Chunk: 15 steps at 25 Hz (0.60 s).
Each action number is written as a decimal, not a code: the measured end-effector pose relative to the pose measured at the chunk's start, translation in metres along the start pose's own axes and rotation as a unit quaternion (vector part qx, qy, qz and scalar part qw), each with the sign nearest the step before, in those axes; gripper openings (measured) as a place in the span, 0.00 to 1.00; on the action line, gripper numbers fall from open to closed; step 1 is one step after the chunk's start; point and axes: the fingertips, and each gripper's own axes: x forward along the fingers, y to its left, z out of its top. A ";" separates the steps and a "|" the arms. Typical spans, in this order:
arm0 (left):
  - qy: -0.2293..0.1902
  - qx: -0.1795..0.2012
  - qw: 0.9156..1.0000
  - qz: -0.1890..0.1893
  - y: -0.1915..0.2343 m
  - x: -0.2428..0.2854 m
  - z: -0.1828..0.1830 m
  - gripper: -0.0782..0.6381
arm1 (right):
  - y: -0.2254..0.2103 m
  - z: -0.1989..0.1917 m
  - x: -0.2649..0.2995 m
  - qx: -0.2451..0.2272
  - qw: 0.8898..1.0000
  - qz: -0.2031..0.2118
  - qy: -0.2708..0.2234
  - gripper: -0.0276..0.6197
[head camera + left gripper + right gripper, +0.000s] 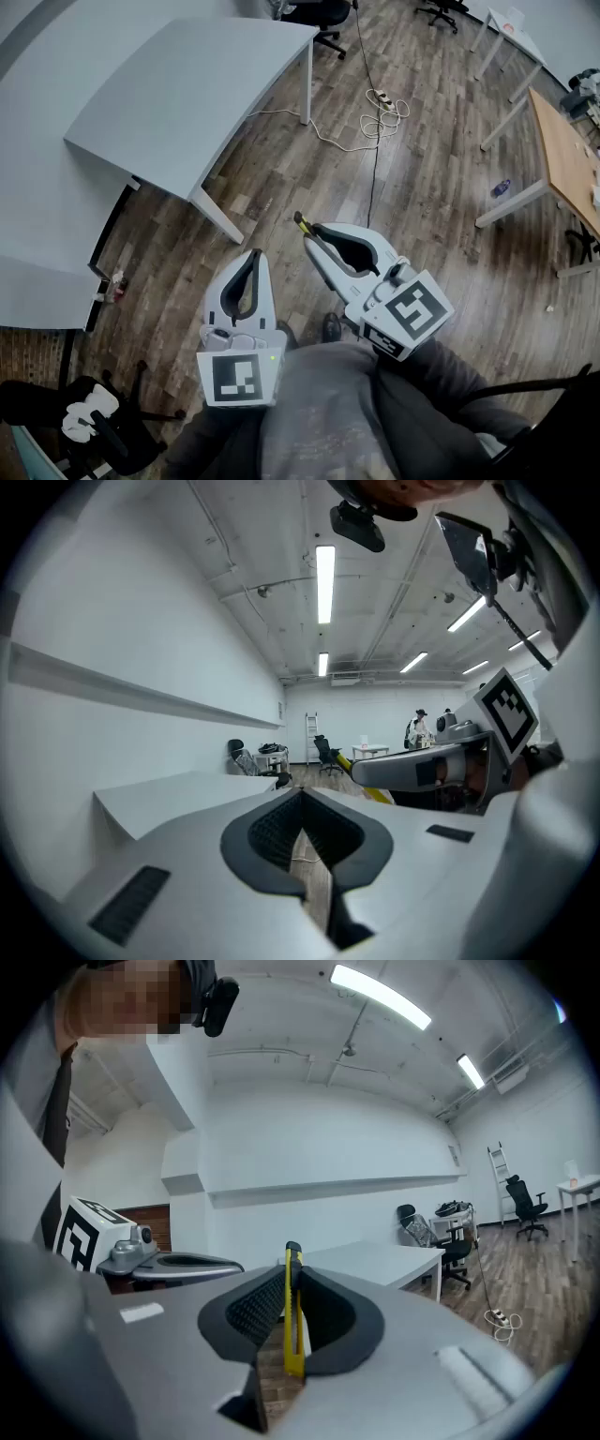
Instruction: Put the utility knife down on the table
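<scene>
Utility knife (293,1335) sits clamped in right gripper (290,1279) (left gripper (302,797) closed, empty).

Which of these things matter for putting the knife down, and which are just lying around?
In the job:
knife
right gripper, its fingers shut on the knife
grey table, where the knife goes

Just about:
left gripper, shut and empty
power strip on the floor
bottle on the floor
wooden table
office chair
</scene>
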 end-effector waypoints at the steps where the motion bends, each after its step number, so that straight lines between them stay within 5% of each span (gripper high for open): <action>1: -0.001 0.001 1.000 0.000 -0.001 0.000 0.001 0.11 | 0.000 0.001 -0.001 0.000 1.000 0.001 -0.001 0.12; 15: 0.001 0.007 1.000 0.001 -0.020 -0.001 0.000 0.11 | -0.006 -0.001 -0.019 0.008 1.000 0.007 -0.005 0.12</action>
